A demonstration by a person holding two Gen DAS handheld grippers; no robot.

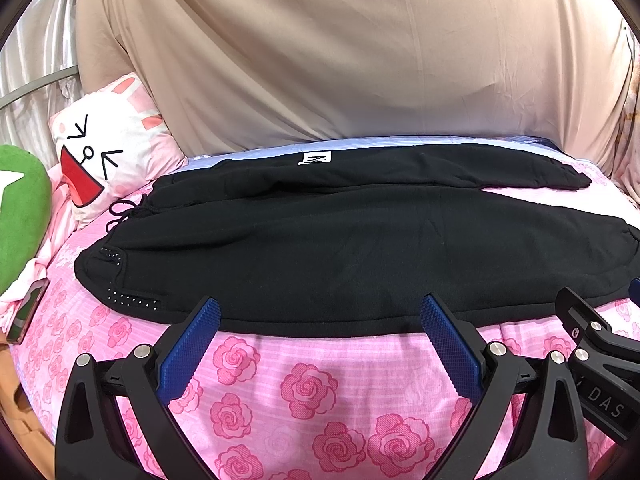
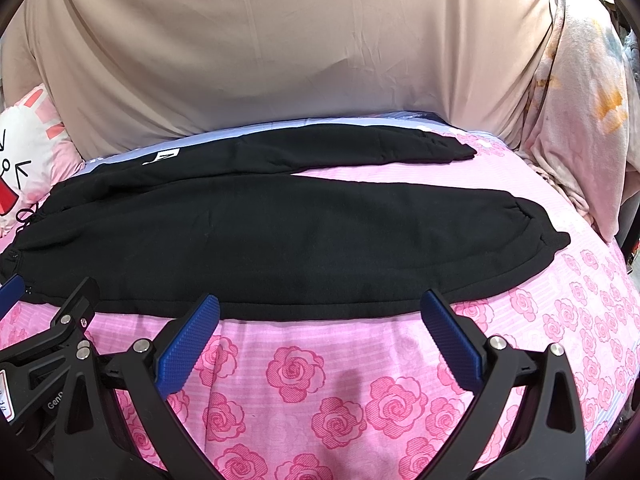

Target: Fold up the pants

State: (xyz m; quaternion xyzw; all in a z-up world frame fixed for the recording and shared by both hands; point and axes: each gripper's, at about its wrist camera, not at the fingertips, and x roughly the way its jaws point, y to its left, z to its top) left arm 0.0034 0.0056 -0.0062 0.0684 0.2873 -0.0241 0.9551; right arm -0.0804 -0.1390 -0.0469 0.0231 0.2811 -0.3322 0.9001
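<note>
Pants (image 1: pixel 328 248): black sweatpants, spread flat across the bed (image 1: pixel 312 392), waistband to the left, cuffs to the right, both legs laid out side by side with a narrow wedge of bedspread showing between them toward the cuffs.
Near leg (image 2: pixel 320 248): lies closest to both grippers, its long outer seam just ahead of the fingertips.
Far leg (image 2: pixel 320 148): runs along the back edge of the bed, white label patch (image 1: pixel 316 157) on it, ribbed cuff (image 2: pixel 452 150) at its right end.
Waistband (image 1: pixel 100 264): thick, gathered, with a drawstring (image 1: pixel 120 210) trailing toward the cartoon pillow (image 1: pixel 100 152).
Left gripper (image 1: pixel 320 320): jaws spread wide, nothing between them, poised over the near seam toward the waist end.
Right gripper (image 2: pixel 320 316): jaws likewise wide apart and empty, poised over the same seam, toward the cuff end.
Fabric, judged: thick fleece, soft and limp, light for its bulk; no stiffness to hold a shape, so likely to sag between two grip points.
Surface grip, judged: matte knit against a cotton bedspread, unlikely to slide freely; lifting probably better than dragging.
Where to take hold, judged: near-side waistband corner for the left, near cuff (image 2: pixel 536 232) for the right; both are doubled, firmer edges that give the ribbed blue pads (image 1: pixel 192 344) something solid to pinch.
Risk, judged: pinching bedspread along with the fleece, since both are soft and lie touching.
</note>
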